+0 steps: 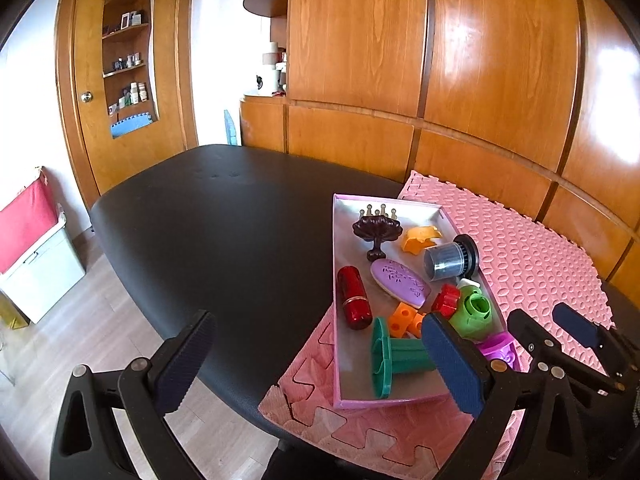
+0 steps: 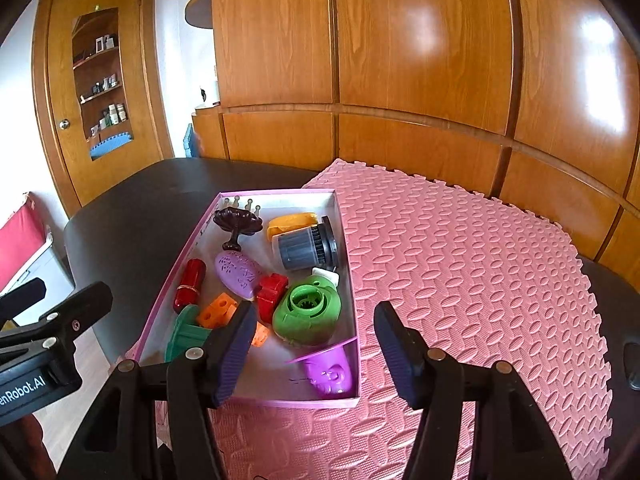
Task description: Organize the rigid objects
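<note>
Nearby, both tongs gape wide, holding nothing.
Left gripper (image 1: 320, 364) and right gripper (image 2: 316, 354) hover beside the pink tray (image 2: 280, 402); every rigid piece, green spool (image 1: 394, 354) to brown stand (image 2: 237, 222), lies inside — either sorted already or awaiting unloading.

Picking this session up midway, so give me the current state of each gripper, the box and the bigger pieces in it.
Left gripper: open, empty.
Right gripper: open, empty, above the box's near end.
Pink box: lidless, on the pink mat.
Red cylinder: lying down by the left wall.
Green spool: on its side.
Grey cap: on its side.
Brown stand: tilted.
</note>
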A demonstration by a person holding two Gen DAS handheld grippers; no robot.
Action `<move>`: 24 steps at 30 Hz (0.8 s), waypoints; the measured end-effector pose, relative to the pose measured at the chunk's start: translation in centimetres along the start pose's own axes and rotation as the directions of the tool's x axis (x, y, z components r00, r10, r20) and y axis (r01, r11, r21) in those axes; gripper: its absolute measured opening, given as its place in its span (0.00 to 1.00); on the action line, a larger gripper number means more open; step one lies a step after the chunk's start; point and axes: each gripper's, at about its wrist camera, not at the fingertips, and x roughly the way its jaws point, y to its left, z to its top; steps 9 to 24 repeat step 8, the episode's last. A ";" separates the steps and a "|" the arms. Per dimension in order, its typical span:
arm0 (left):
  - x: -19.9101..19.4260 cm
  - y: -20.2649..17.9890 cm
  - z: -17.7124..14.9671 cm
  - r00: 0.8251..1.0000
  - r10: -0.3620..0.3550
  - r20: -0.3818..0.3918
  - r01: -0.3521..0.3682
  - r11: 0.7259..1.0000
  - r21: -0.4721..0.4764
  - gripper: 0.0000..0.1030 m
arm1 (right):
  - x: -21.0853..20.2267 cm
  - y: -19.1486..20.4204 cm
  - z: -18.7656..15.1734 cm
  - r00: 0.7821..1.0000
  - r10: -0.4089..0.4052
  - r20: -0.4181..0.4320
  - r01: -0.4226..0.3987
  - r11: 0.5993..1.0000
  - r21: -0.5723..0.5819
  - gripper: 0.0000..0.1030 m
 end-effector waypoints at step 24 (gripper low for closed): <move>0.1 -0.1 -0.2 1.000 -0.004 0.006 0.004 1.000 0.014 0.98 | 0.0 0.3 0.0 1.000 0.005 0.003 -0.005 1.000 -0.007 0.60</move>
